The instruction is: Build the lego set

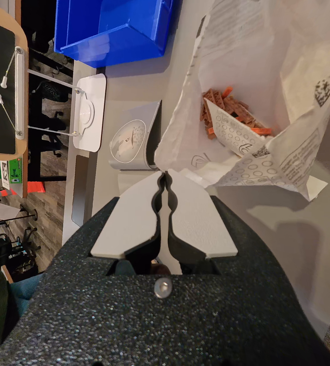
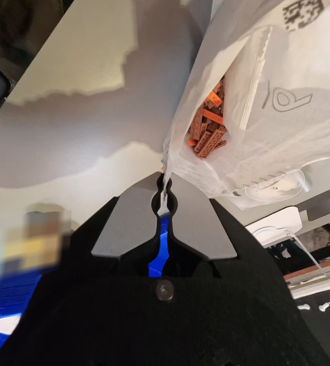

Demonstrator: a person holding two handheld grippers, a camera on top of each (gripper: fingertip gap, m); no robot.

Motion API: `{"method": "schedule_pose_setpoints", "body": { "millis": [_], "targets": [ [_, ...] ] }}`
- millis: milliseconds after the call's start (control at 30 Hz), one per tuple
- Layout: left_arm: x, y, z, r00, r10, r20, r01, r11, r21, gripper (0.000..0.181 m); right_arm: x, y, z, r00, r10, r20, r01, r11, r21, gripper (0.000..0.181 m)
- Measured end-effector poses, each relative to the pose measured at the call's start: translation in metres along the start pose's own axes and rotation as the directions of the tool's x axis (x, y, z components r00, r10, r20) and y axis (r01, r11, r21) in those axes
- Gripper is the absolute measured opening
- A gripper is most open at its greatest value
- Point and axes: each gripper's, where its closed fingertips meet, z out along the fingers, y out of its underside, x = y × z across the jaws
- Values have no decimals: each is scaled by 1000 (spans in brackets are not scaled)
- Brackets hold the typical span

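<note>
Right wrist view shows the torn white paper bag (image 2: 278, 122) hanging above the table, light, limp and tear-prone, brown and orange Lego pieces (image 2: 209, 126) heaped inside, so hold its edges, where right gripper (image 2: 164, 185) and left gripper (image 1: 164, 175) both pinch paper.

From my remote seat, the paper bag (image 1: 239, 59) reads as thin, matt white paper, creased and torn ragged along its edges. Inside, the lego pieces (image 1: 229, 111) look like hard plastic, brown and orange, with a slight sheen. My left gripper (image 1: 165, 175) has smooth matt grey plastic fingers (image 1: 136, 213) set in a rough, speckled black body with a shiny metal screw (image 1: 163, 287). The blue bin (image 1: 110, 29) is glossy plastic; the table (image 1: 259, 257) is smooth and matt.
</note>
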Motion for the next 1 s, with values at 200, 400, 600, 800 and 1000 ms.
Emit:
{"method": "schedule_pose_setpoints", "body": {
  "millis": [200, 400, 600, 800, 1000],
  "targets": [
    [5, -7, 3, 1000, 7, 5, -7, 1000, 12, 0, 13, -4, -9, 995, 32, -97, -31, 999, 11, 24],
    [6, -13, 3, 1000, -3, 10, 3, 999, 35, 0, 22, -35, -31, 969, 52, -242, -1, 978, 207, 48],
    [6, -19, 3, 1000, 8, 16, -9, 999, 35, 0, 30, -56, -23, 945, 28, -325, 30, 985, 170, 33],
    [-2, -9, 6, 999, -1, 51, 0, 1000, 3, 0, 10, -59, -16, 977, 14, -212, 23, 985, 173, 0],
    [-7, -4, 13, 998, -39, 39, 38, 999, 27, 0, -7, -63, -19, 989, 23, -143, 11, 972, 236, 0]
  ]
}}
